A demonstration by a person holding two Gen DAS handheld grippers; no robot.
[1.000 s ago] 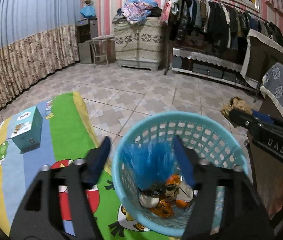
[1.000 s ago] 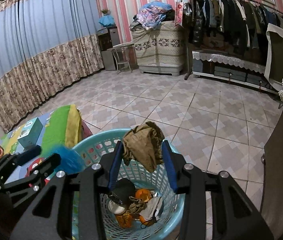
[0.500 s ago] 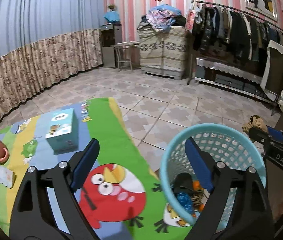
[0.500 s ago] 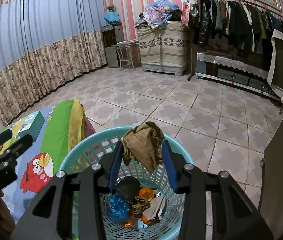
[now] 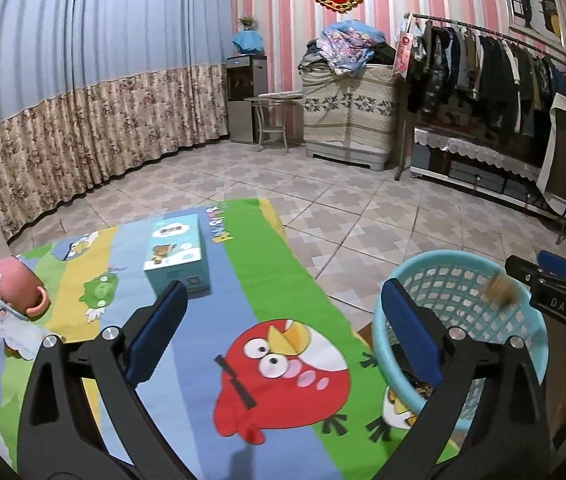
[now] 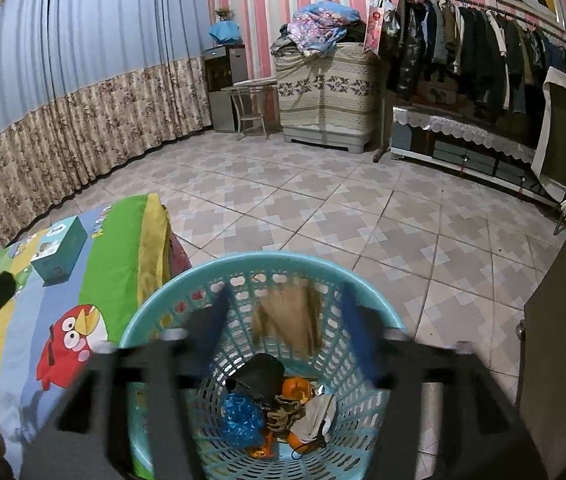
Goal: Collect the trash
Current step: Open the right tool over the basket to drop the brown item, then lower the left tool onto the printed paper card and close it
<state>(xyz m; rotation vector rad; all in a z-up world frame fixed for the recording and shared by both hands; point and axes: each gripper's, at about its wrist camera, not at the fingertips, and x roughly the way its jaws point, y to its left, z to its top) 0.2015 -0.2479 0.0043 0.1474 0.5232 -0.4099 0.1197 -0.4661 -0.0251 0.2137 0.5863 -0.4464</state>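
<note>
The left hand-held gripper (image 5: 283, 326) hovers spread and empty over the cartoon mat (image 5: 243, 288); the right hand-held gripper (image 6: 283, 316), jaws apart, hangs above the blue basket (image 6: 155, 312); the brown rag (image 6: 287, 314) blurs between them; best to release well inside the rim.

A teal box (image 5: 177, 256) stands on the cartoon mat (image 5: 243, 292).

Tiled floor (image 5: 347, 208) carries cartoon mat (image 5: 243, 280), basket (image 6: 171, 304); box (image 5: 177, 256) on mat.
</note>
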